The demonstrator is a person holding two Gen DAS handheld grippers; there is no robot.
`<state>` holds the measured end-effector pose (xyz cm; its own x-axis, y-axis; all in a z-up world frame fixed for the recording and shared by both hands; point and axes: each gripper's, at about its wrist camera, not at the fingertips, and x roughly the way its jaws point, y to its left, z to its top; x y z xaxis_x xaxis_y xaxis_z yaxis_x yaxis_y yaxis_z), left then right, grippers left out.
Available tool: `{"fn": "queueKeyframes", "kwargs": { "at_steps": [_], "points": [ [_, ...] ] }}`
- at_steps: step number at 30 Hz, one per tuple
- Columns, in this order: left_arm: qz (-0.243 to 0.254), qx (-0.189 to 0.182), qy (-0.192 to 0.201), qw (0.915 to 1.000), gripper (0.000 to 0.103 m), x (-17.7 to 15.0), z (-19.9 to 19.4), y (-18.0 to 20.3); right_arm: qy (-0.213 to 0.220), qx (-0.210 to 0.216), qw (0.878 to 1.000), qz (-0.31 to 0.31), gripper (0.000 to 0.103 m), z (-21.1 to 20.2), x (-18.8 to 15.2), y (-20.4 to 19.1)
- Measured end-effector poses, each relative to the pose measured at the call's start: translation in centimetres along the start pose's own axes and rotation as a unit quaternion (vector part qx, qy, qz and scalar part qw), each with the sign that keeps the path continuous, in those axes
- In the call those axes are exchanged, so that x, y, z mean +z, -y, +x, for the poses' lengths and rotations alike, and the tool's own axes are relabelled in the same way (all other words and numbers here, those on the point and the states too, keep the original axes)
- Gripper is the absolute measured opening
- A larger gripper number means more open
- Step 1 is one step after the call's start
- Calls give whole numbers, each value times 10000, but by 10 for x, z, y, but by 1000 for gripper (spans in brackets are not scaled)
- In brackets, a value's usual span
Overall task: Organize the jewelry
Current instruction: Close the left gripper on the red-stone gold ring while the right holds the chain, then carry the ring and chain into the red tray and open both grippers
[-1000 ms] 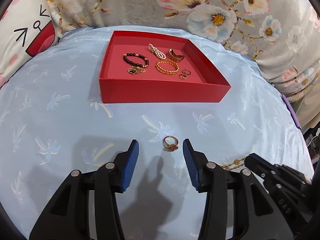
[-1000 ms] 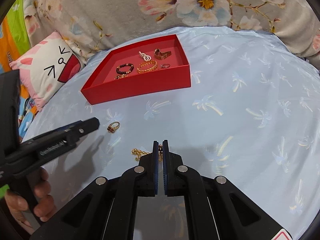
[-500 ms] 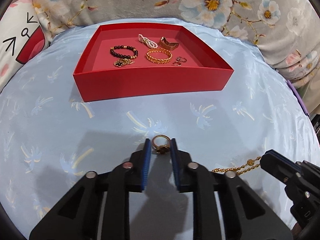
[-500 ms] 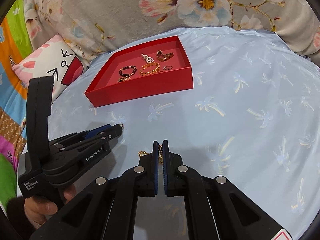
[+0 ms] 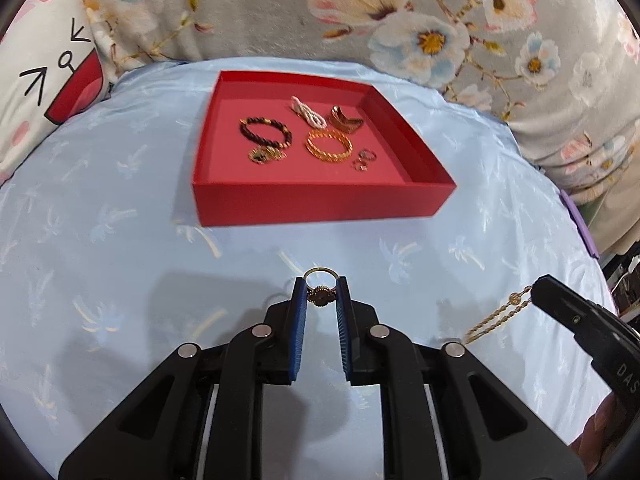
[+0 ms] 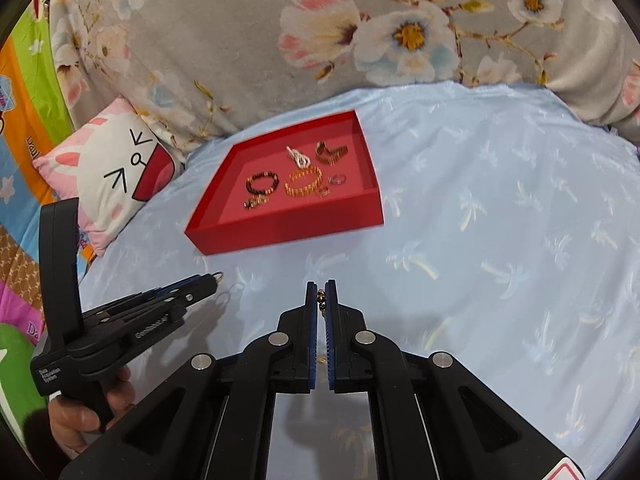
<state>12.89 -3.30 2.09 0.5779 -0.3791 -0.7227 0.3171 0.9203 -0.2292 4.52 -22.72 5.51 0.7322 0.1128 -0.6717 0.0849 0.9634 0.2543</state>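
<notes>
My left gripper (image 5: 320, 286) is shut on a gold ring (image 5: 320, 295) with a dark flower charm and holds it above the blue sheet, short of the red tray (image 5: 320, 202). The ring's band shows at the left gripper's tips in the right wrist view (image 6: 217, 277). My right gripper (image 6: 321, 286) is shut on a gold chain (image 6: 321, 299); the chain hangs from its tips in the left wrist view (image 5: 496, 316). The red tray (image 6: 288, 232) holds a dark bead bracelet (image 5: 265, 131), a gold bracelet (image 5: 329, 145), a white bead piece, a copper cuff and small rings.
The light blue palm-print sheet (image 5: 100, 240) covers the bed. A floral grey cushion (image 5: 360, 12) rises behind the tray. A white cat-face pillow (image 6: 112, 172) lies at the left. A hand (image 6: 80, 416) grips the left tool's handle.
My left gripper closed on the ring and lifted it off the sheet. My right gripper, shut on the chain, has risen so the chain hangs free. Both moved towards the tray.
</notes>
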Motion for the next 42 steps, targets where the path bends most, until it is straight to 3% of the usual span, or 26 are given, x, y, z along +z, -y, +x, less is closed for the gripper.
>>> {"fn": "queueKeyframes", "kwargs": {
  "at_steps": [8, 13, 19, 30, 42],
  "points": [
    [-1, 141, 518, 9986, 14, 52, -35, -11, 515, 160, 9983, -217, 3, -12, 59, -13],
    [-61, 35, 844, 9964, 14, 95, -43, -13, 779, 380, 9957, -332, 3, -4, 105, -31],
    [-168, -21, 791, 9967, 14, 124, -21, -19, 601, 738, 9952, -233, 3, 36, 139, -48],
    [-355, 56, 76, 9993, 14, 110, 62, -37, -227, 461, 9985, -179, 3, 131, 117, -34],
    [-335, 36, -108, 9994, 16, 106, 94, -37, -419, 298, 9985, -207, 7, 158, 114, -20]
  ]
}}
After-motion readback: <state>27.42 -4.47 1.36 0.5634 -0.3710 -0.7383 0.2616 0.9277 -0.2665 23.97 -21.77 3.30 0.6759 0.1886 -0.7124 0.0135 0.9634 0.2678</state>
